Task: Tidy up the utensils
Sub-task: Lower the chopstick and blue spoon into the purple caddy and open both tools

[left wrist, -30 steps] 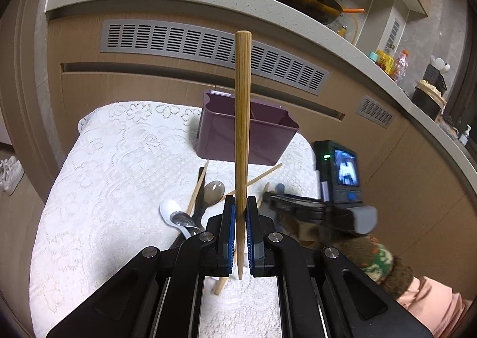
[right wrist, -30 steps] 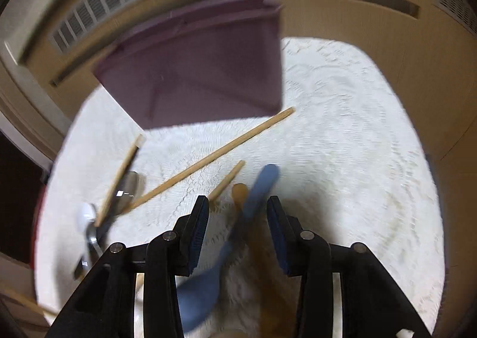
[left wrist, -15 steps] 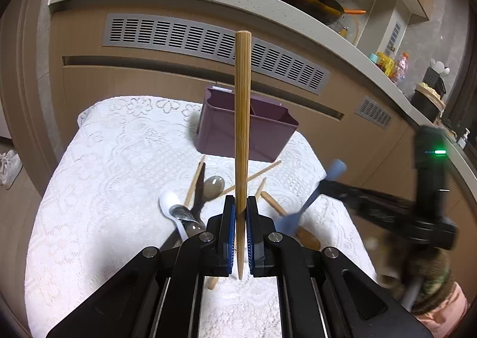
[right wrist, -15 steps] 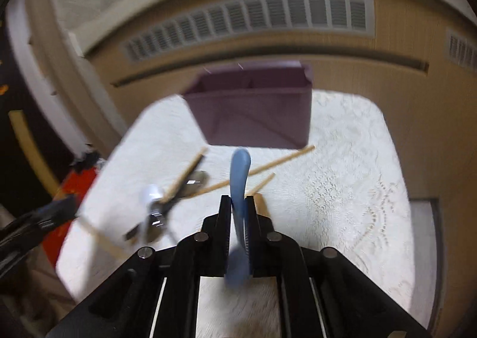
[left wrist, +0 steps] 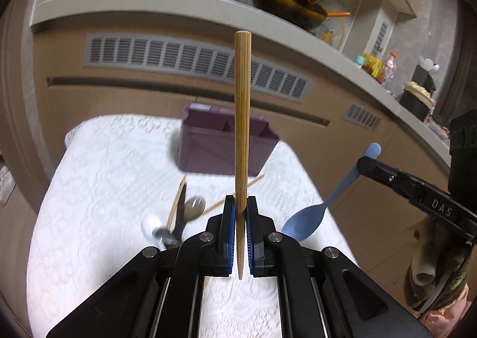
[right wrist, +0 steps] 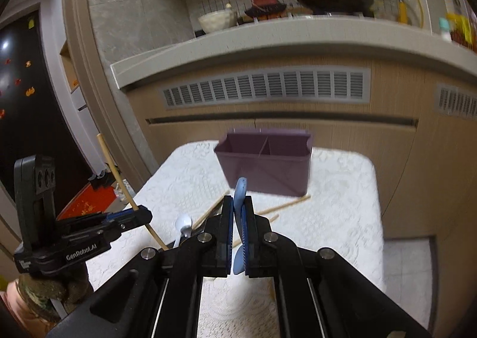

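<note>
Left gripper [left wrist: 241, 203] clamps 1 chopstick [left wrist: 242, 117]; right gripper [right wrist: 237, 203] 1 blue spoon [right wrist: 239, 191] (both aloft)

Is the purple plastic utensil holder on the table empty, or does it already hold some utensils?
It appears empty: in the right wrist view, the purple plastic utensil holder shows two compartments split by a divider, with nothing standing in them; their bottoms are hidden.

The left claw [left wrist: 241, 203] is clamped on a wooden chopstick [left wrist: 242, 117], held upright. At the right, the right claw [left wrist: 362, 162] grips a blue spoon [left wrist: 310, 220] by its handle, bowl downward. A purple divided holder [left wrist: 223, 144] stands on the lace-covered counter [left wrist: 104, 188], with loose chopsticks and spoons [left wrist: 179, 218] near it.
</note>
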### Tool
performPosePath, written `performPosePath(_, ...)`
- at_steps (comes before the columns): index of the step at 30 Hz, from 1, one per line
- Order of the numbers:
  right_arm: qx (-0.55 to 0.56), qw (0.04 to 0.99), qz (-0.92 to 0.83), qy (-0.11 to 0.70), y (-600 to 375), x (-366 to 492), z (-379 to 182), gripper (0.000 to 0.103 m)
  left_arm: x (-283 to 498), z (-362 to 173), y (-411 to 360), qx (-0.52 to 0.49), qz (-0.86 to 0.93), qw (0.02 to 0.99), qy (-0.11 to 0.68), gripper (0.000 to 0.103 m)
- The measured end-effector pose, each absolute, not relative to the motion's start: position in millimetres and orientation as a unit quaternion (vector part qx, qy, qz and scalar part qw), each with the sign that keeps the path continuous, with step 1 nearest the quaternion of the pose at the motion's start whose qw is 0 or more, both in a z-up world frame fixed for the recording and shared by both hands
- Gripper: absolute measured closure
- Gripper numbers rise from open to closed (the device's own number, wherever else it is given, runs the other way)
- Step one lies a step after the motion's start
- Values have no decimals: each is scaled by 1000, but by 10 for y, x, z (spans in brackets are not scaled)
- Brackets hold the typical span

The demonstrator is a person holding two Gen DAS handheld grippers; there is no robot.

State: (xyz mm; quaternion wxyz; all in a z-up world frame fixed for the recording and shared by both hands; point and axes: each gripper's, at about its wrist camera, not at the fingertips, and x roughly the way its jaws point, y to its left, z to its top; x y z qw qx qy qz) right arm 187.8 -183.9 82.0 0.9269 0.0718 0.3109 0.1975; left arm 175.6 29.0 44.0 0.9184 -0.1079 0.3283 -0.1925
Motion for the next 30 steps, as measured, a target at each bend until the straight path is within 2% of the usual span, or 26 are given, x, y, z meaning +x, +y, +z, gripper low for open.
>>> performPosePath(4, 61, 935, 197, 289, -1841, 2011, 1075, 98, 2026, 827, 261, -92, -213, 925, 301, 96)
performPosePath(9, 29, 957, 177, 229, -1817, 2393, 1658, 98, 2469, 1524, 201, -59, -227, 944, 230, 96)
performPosePath(13, -1, 966, 155, 209, -1758, 2849, 1881, 98, 2896, 1784, 128, -39, -222, 955, 195, 96)
performPosePath(17, -7, 965, 135, 223, -1750, 3334, 1694, 98, 3479, 1611, 42, -39, -219, 949, 222, 96)
performPosePath(24, 13, 942, 135, 306, -1767, 3942, 846, 98, 4290, 703, -178, -36, -206, 919, 334, 93)
performPosePath(25, 18, 936, 142, 321, -1778, 4002, 729, 94, 4336, 602, -173, -41, -206, 915, 345, 87)
performPosePath(26, 22, 930, 142, 339, -1795, 4053, 600, 82, 4375, 511, -148, -50, -209, 910, 354, 82)
performPosePath(27, 23, 928, 140, 346, -1803, 4062, 529, 72, 4393, 429, -108, -64, -211, 907, 359, 71)
performPosePath(28, 22, 927, 138, 349, -1823, 4048, 447, 57, 4380, 374, -70, -75, -212, 906, 359, 65)
performPosePath(29, 18, 928, 135, 346, -1843, 4007, 392, 52, 4360, 339, -21, -82, -209, 906, 358, 63)
performPosePath(30, 13, 930, 130, 344, -1861, 3967, 356, 51, 4319, 316, 23, -84, -204, 908, 356, 62)
